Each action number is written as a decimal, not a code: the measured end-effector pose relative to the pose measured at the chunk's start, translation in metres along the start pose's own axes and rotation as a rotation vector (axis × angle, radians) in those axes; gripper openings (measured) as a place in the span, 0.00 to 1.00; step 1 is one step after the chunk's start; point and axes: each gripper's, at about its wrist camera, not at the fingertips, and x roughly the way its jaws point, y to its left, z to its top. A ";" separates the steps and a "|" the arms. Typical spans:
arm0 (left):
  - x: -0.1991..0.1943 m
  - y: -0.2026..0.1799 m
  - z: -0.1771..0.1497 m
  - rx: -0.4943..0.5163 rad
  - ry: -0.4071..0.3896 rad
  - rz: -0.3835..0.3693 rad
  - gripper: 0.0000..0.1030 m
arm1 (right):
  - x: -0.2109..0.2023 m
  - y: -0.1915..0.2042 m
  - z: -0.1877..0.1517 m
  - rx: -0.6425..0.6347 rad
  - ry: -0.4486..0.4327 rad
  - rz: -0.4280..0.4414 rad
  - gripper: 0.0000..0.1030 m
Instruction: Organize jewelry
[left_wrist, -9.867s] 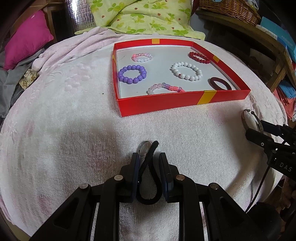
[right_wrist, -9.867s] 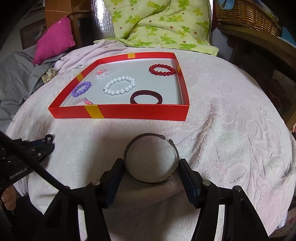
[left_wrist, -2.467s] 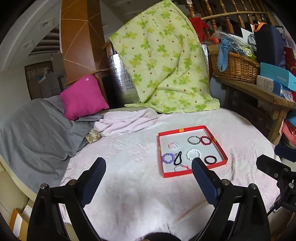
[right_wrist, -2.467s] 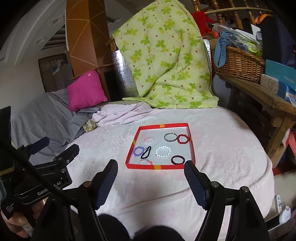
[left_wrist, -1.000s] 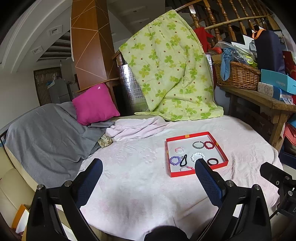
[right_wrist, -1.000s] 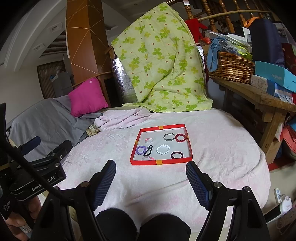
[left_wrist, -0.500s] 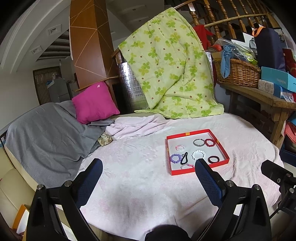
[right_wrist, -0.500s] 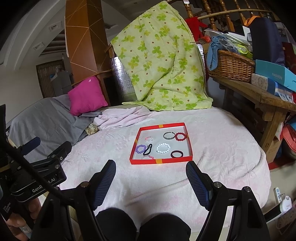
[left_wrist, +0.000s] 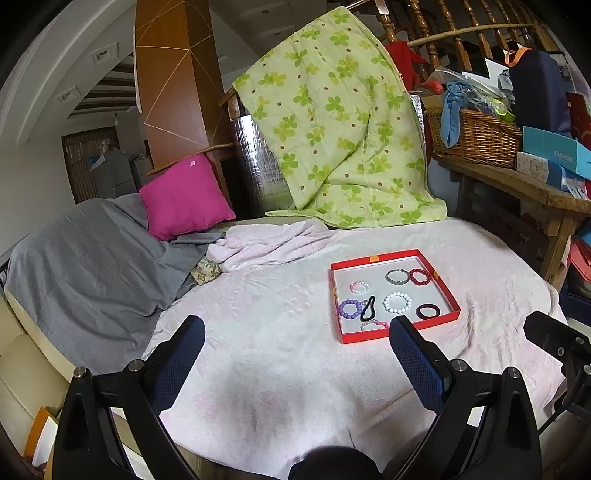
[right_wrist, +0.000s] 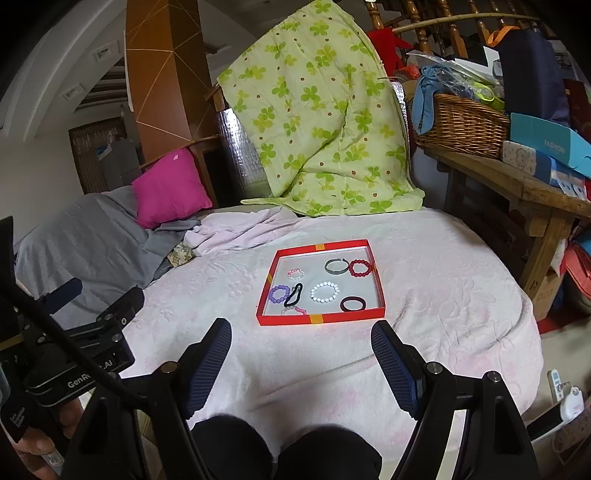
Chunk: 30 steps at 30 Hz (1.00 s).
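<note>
A red tray (left_wrist: 397, 334) (right_wrist: 321, 318) lies on the pale pink cover, well ahead of both grippers. Inside it lie several bracelets, among them purple beads (right_wrist: 273, 293), white beads (right_wrist: 324, 283), red beads (right_wrist: 361, 261), a maroon bangle (right_wrist: 352, 298), a metal cuff (right_wrist: 336, 272) and a black loop (right_wrist: 291, 297). My left gripper (left_wrist: 295, 326) stands wide open with nothing between its fingers, low and to the left of the tray. My right gripper (right_wrist: 301, 328) is open too and empty, with the tray straight beyond it.
The pink cover (left_wrist: 258, 350) drapes a round surface. A grey blanket (left_wrist: 92, 258) and magenta pillow (left_wrist: 184, 195) lie to the left, with a green quilt (left_wrist: 332, 129) behind. At the right a wooden bench (right_wrist: 517, 184) carries a wicker basket (right_wrist: 461, 129). A person's knees (right_wrist: 288, 450) fill the bottom.
The black loop and the metal cuff, once held by the left and right grippers, now lie in the tray. Both grippers have opened and pulled far back. Over the last second nothing moved.
</note>
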 end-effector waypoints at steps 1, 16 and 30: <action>0.001 0.001 0.000 -0.002 0.002 0.000 0.97 | 0.001 0.000 0.001 0.000 0.001 -0.001 0.79; 0.028 0.017 0.005 -0.035 0.033 -0.003 0.97 | 0.023 0.014 0.016 -0.021 0.021 -0.012 0.79; 0.069 0.028 0.004 -0.047 0.092 0.010 0.97 | 0.066 0.021 0.027 -0.012 0.067 -0.006 0.79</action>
